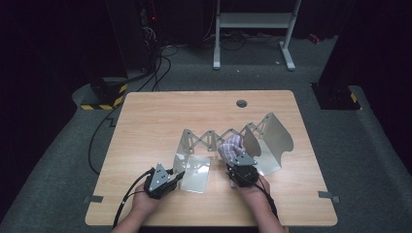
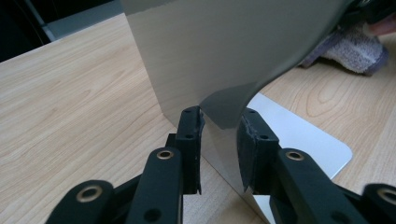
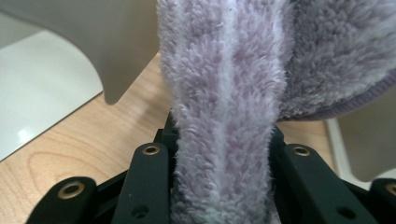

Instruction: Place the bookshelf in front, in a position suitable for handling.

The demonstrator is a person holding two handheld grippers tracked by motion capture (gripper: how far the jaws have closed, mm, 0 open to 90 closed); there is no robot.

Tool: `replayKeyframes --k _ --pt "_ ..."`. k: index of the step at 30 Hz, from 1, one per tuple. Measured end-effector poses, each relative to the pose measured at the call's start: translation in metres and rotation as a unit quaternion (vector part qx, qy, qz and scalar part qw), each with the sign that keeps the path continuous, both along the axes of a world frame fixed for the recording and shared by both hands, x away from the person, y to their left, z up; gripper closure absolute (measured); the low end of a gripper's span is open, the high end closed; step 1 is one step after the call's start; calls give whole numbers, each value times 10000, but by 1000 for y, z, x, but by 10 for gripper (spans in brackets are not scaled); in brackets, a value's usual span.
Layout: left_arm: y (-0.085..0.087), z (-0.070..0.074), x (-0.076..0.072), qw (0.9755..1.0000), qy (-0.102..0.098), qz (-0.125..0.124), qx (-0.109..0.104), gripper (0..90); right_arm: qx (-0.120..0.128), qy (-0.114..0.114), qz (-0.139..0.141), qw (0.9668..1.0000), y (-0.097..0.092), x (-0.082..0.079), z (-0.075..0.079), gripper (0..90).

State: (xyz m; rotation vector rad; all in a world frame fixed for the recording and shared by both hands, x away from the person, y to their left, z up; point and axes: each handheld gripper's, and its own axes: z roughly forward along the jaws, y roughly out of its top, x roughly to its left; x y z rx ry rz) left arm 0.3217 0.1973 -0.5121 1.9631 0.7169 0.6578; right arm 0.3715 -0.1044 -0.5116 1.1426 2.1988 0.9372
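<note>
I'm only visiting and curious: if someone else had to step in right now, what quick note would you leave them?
Left gripper: jaws straddle the upright edge of the metal rack's left end plate, a gap on both sides, not clamped.
Right gripper: shut on the folded purple cloth, holding it between the rack's two end plates.
The expanding metal rack stands mid-table, stretched open.
Done: cloth picked up and brought to the rack.
Left: probably steady the rack with the left gripper and wipe its plates.

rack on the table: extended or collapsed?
Extended. The metal rack's scissor lattice is stretched out in zigzags, with its two curved end plates standing well apart on the table.
</note>
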Motion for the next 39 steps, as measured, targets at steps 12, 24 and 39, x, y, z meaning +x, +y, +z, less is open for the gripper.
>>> replayKeyframes --k 12,24,39 --pt "-2 -3 1 10000 42 9 73 686 539 -1245 -502 9895 -8 -11 47 660" --pt "-1 -3 1 10000 41 -19 85 684 369 -793 -338 9956 7 2 30 661" --pt "-1 -3 1 9999 33 -28 99 671 194 -61 -408 9990 4 13 3 659"
